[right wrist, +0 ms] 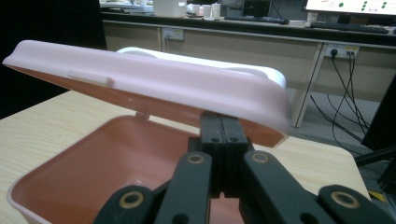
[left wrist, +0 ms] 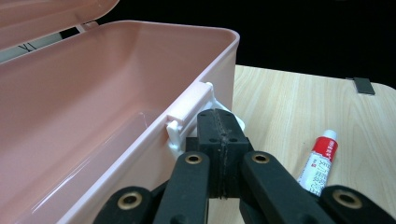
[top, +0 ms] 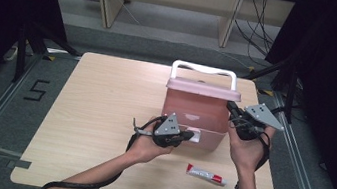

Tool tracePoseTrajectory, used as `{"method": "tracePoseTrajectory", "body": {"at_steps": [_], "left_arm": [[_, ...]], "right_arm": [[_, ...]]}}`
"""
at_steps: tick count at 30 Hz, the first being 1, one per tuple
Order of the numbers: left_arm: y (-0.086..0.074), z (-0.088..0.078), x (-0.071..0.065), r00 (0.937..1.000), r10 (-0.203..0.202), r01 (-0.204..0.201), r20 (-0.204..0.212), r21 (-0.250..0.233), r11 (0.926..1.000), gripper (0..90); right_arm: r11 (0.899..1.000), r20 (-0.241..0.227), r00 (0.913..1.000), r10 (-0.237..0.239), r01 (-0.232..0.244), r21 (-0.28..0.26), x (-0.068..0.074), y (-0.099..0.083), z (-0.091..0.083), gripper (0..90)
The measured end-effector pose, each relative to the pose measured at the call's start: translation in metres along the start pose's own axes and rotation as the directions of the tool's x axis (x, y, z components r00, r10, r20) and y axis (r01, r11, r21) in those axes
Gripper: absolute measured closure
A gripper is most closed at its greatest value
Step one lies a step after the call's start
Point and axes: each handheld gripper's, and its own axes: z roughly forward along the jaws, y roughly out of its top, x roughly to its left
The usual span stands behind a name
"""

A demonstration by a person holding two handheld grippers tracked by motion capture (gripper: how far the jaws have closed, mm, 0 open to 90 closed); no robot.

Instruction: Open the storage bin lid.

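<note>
A pink plastic box [top: 196, 116] with a white handle [top: 204, 69] stands on the wooden table [top: 102, 115]. Its lid [top: 202, 88] is raised partway, and the box [right wrist: 93, 163] has nothing in it. My left gripper [top: 190, 136] is shut with nothing between the jaws, at the box's front wall. In the left gripper view, my left gripper [left wrist: 219, 116] has its tips against the white latch [left wrist: 180, 128]. My right gripper [top: 231, 106] is shut at the box's right end. In the right gripper view, my right gripper [right wrist: 223, 122] has its tips under the edge of the lid [right wrist: 154, 88].
A red-and-white tube [top: 206, 174] lies on the table in front of the box, between my two forearms; it shows too as the tube [left wrist: 320, 161] to the right of the left jaws. Black stands and floor rails flank the table.
</note>
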Motion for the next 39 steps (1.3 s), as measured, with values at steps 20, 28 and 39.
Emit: {"method": "tracePoseTrajectory", "body": {"at_steps": [20,28,39], "left_arm": [[0.0,0.0,0.0,1.0,-0.001,0.001,0.001,-0.004,1.0,89.8],[-0.001,0.001,0.0,1.0,-0.005,0.005,0.0,-0.009,0.9999,89.8],[-0.001,0.001,0.0,1.0,-0.007,0.007,0.002,-0.017,0.9998,89.8]], "right_arm": [[1.0,0.015,0.9999,-0.002,0.003,-0.03,-0.002,0.006,0.004,90.0],[0.999,0.02,0.9998,-0.005,0.006,-0.046,-0.003,0.008,0.007,90.0],[0.998,0.033,0.9995,0.0,0.003,-0.069,-0.005,0.013,0.012,90.0]]}}
